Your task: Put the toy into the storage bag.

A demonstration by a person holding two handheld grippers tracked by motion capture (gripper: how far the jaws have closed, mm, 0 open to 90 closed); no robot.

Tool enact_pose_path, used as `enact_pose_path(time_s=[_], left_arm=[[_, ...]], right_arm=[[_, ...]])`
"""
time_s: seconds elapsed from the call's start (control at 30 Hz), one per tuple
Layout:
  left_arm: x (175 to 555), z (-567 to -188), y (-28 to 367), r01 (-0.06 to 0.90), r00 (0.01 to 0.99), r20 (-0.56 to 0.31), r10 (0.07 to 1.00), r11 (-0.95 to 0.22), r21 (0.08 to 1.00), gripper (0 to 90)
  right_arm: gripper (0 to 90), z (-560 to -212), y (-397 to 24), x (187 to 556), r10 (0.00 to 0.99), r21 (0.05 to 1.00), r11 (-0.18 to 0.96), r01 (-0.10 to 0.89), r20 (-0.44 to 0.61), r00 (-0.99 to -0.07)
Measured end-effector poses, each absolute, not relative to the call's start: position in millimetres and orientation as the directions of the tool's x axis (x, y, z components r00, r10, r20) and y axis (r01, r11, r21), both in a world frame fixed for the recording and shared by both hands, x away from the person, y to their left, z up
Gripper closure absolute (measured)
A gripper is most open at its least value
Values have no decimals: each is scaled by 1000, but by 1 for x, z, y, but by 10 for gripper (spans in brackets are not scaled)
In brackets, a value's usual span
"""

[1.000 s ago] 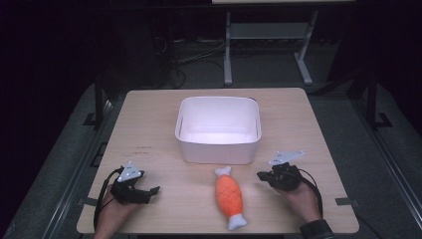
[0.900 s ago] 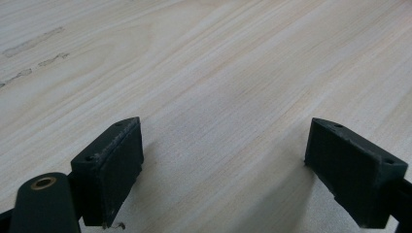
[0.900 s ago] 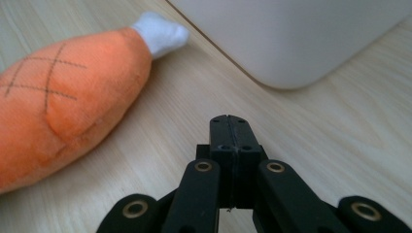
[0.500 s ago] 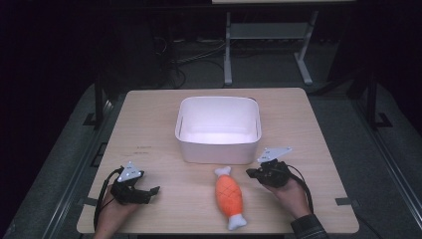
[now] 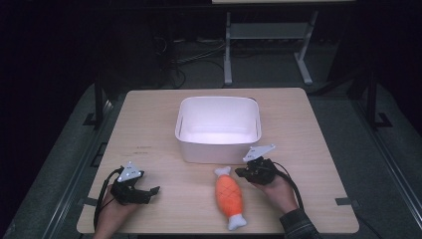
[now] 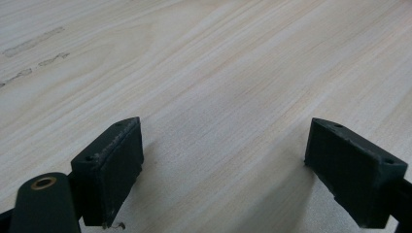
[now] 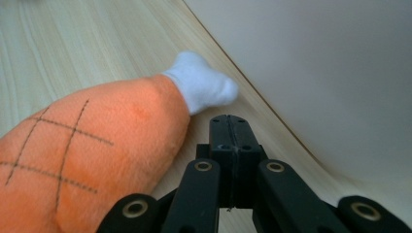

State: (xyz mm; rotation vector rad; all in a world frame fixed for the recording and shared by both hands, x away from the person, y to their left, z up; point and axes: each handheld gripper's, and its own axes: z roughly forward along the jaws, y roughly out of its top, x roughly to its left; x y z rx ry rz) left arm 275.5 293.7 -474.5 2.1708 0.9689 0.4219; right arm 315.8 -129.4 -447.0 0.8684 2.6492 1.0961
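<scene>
- Looking down from the high view, we see one plush drumstick (image 5: 229, 195) lying on the tabletop (image 5: 149, 124), orange in the body with a white bone knob at each end, at about 6 o'clock from the single white bin (image 5: 219, 128).
- We find the right hand-held gripper (image 5: 242, 172) just beside the toy's far knob, at roughly 3 o'clock from it, with the bin's front wall close behind at 12 o'clock.
- Through the right gripper view, the right hand-held gripper's jaws are pressed together with nothing between them, and the drumstick (image 7: 92, 150) lies just to 9 o'clock of the tips; we cannot tell whether they touch it.
- We see the left hand-held gripper (image 5: 152, 191) well apart from the toy, near the tabletop's 7 o'clock corner.
- In the left gripper view, the left hand-held gripper's (image 6: 221, 160) jaws are spread wide over bare wood.
- We note that both forearms are cut off at the bottom edge of the high view, and the room beyond the tabletop is too dark to make out well.
- We count two hand-held grippers, one toy, one bin.
</scene>
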Motion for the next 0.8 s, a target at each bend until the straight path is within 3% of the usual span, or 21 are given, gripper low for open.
enact_pose_path(time_s=[0.8], left_arm=[[276,-474,294,514,666,7,746,-466,720,132]], right_arm=[[895,-453,-89,325,473,667,635,390,64,-879]])
